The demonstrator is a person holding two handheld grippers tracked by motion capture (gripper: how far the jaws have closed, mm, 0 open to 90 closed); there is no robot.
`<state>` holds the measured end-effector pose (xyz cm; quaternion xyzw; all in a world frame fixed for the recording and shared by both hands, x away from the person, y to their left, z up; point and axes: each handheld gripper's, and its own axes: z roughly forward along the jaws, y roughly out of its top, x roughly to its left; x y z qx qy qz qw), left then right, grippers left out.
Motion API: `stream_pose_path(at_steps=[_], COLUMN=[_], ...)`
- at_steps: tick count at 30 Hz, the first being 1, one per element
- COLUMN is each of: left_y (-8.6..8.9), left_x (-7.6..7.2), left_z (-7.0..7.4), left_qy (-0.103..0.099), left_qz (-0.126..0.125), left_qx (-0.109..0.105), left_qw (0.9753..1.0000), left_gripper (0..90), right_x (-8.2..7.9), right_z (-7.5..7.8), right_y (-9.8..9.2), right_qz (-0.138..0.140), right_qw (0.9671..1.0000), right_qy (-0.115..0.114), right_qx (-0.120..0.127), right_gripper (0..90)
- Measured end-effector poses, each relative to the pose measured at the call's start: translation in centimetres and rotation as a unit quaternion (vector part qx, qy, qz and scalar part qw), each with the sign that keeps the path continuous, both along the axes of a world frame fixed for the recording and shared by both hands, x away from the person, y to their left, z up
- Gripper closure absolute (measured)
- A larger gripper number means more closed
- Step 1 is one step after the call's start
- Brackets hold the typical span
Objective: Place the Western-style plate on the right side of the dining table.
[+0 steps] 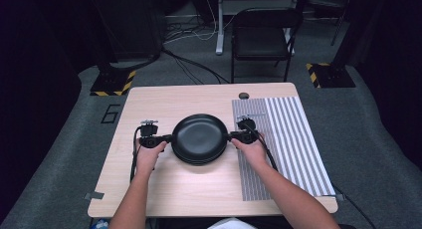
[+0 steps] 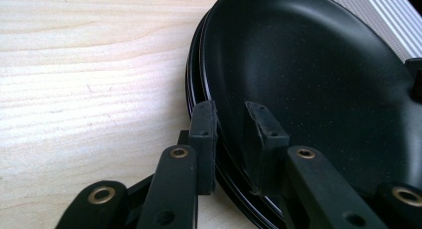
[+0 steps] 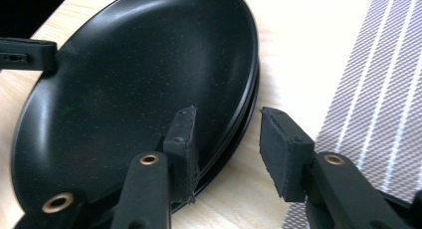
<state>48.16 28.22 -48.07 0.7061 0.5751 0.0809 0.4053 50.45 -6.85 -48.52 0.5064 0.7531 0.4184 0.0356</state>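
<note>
Two black two-jaw grippers flank a stack of round black plates (image 1: 199, 138) mid-table: left gripper (image 2: 231, 139) narrowly parted astride the top rim, right gripper (image 3: 226, 152) wide apart, one pad over the rim. Pale wooden table (image 1: 164, 102) carries a grey striped mat (image 1: 288, 139) along its right edge; a black folding chair (image 1: 262, 37) stands beyond on grey carpet.

light: overhead, bright table (image 1: 149, 179) | surroundings dim | glare: plate (image 3: 124, 79) | focus: sharp
</note>
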Motion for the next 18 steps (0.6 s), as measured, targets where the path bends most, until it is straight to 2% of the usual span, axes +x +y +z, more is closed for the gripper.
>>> stream_pose_path(at_steps=[4, 7, 9, 13, 18], left_y=[0.01, 0.07, 0.04, -0.12, -0.64], left_x=[-0.05, -0.08, -0.16, -0.18, -0.13], left_z=[-0.06, -0.10, -0.11, -0.09, -0.21], left_qy=[0.001, 0.003, 0.003, 0.004, 0.002], left_qz=[0.005, 0.009, 0.012, 0.015, 0.015], left_qx=[-0.006, -0.013, -0.013, -0.012, -0.011], left_qw=[1.0000, 0.9999, 0.9998, 0.9998, 0.9998], left_gripper=[75.4, 75.3, 75.5, 75.9, 76.1], right_x=[0.21, 0.36, 0.37, 0.51, 0.69], right_z=[-0.37, -0.65, -0.64, -0.29, -0.32], right_y=[0.21, 0.35, 0.45, 0.30, 0.26], right_qz=[0.006, 0.007, 0.000, -0.011, -0.017], right_qw=[0.9998, 0.9992, 0.9993, 0.9981, 0.9972], right_qy=[0.017, 0.035, 0.035, 0.056, 0.066], right_qx=[0.004, 0.018, 0.016, 0.024, 0.031], right_gripper=[62.2, 64.7, 65.9, 70.1, 70.1])
